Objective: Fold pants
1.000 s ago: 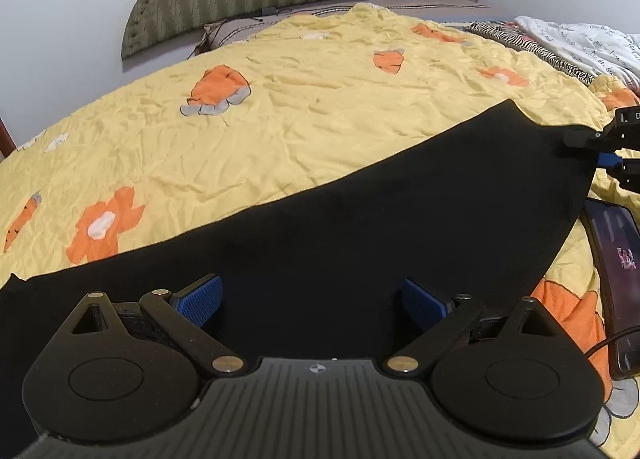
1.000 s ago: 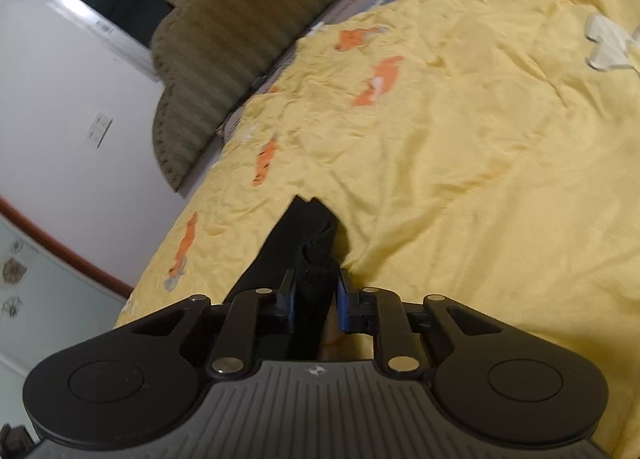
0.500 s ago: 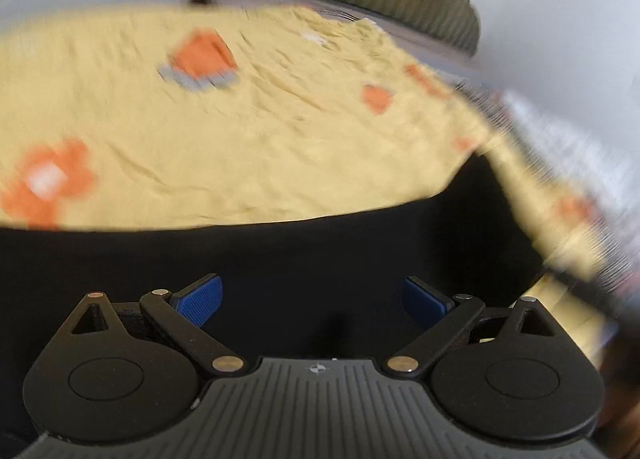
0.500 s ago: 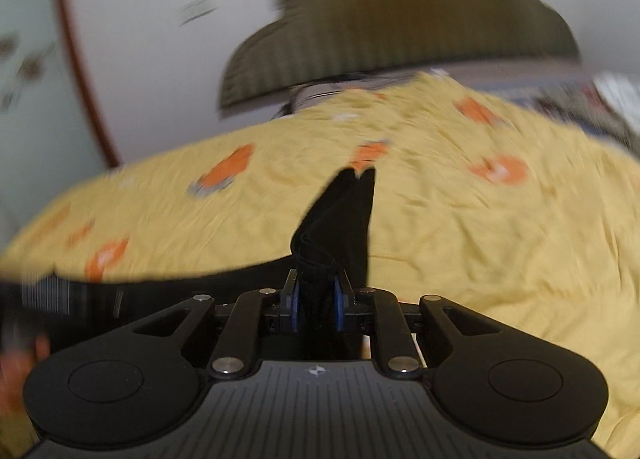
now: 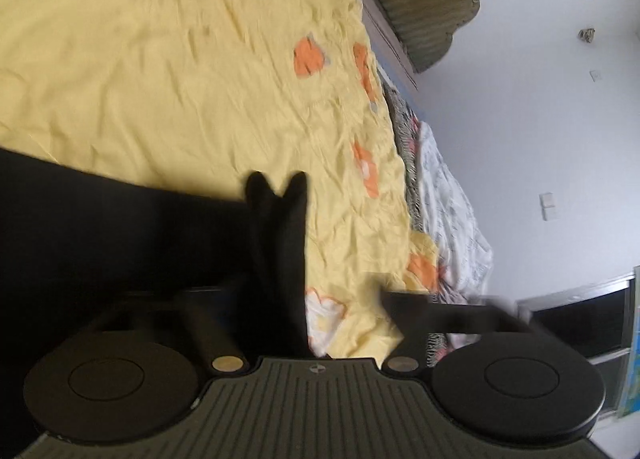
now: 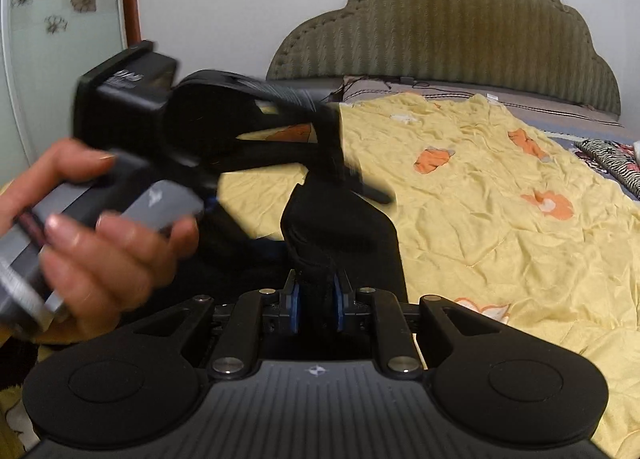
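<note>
I have the right gripper (image 6: 316,309) clamped on a bunched edge of the black pants (image 6: 340,235); its 2 blue pads (image 6: 295,309) sit close together with dark cloth pressed between them, and the fabric rises straight ahead of the jaws before dropping onto the yellow quilt (image 6: 500,219). From my left wrist view the left gripper (image 5: 280,299) is rolled well over on its side, and a tall fold of the pants (image 5: 280,227) stands right in its mouth, ending in 2 small peaks. The dark cloth hides the left finger and the right finger (image 5: 452,317) is blurred and stands well off to the side, so I cannot tell whether those jaws have closed on the fabric. In the right wrist view the left gripper's body, held in the person's hand (image 6: 100,235), is up close on my left, just beside the cloth I hold. The rest of the pants runs away leftward as a long dark band across the quilt. I judge the coming move turns on that axis: both held points are together at 1 end, so they should travel along the band toward its far end.
</note>
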{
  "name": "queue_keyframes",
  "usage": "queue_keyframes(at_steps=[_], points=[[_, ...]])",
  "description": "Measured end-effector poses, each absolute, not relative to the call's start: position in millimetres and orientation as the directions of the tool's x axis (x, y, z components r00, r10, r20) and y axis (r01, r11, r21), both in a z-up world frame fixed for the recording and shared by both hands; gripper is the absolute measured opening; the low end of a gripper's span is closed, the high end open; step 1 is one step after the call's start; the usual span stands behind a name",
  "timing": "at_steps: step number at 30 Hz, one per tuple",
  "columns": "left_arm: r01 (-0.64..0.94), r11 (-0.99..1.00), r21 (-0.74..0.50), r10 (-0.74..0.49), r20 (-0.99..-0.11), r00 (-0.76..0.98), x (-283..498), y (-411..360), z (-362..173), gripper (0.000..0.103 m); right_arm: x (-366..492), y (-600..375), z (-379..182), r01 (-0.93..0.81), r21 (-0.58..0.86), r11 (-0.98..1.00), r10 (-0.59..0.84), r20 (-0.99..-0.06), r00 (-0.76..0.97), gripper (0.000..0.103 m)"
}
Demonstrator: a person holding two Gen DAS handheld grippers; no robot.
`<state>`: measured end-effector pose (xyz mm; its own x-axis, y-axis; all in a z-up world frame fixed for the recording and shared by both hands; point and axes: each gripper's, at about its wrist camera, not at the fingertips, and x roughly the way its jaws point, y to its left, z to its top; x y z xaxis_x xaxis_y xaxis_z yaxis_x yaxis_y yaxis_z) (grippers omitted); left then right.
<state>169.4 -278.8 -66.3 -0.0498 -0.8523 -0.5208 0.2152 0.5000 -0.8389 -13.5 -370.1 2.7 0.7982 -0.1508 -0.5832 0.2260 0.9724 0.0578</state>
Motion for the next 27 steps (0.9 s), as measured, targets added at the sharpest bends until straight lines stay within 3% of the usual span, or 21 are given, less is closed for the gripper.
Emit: queue_keyframes(at_steps=[1,2,8,14,22,27], points=[[0.217,0.509,-0.833,-0.845,-0.531,-0.056,170.1,-278.8,-68.4,0.012,-12.8,-367.4,1.1,0.231,0.042,0.972,-0.163,-0.589,0.791,0.017],[0.23,0.525,-0.819,-0.836,-0.547,-0.041,169.4,-278.3,-69.6,0.011,-12.2,-365.5,-0.2,0.248,0.024,0.968,-0.186,-0.592,0.784,0.018],[0.356,0.558,-0.75,-0.812,-0.581,0.048,157.2,-272.0,-58.1,0.011,-9.2,-357.0,-14.2,0.27,-0.028,0.963,-0.227,-0.626,0.746,0.024],[0.416,0.597,-0.686,-0.785,-0.607,0.124,148.4,-250.9,-45.0,0.009,-3.1,-327.5,-14.7,0.24,-0.164,0.957,-0.291,-0.569,0.769,0.024],[0.435,0.69,-0.578,-0.712,-0.65,0.266,146.4,-183.6,-27.9,0.008,5.0,-272.9,-18.5,0.093,-0.243,0.966,-0.212,-0.53,0.821,0.012],[0.404,0.7,-0.589,-0.709,-0.643,0.291,152.8,-157.3,-30.9,0.006,10.8,-245.4,-22.7,0.051,-0.294,0.954,-0.204,-0.519,0.83,0.009]])
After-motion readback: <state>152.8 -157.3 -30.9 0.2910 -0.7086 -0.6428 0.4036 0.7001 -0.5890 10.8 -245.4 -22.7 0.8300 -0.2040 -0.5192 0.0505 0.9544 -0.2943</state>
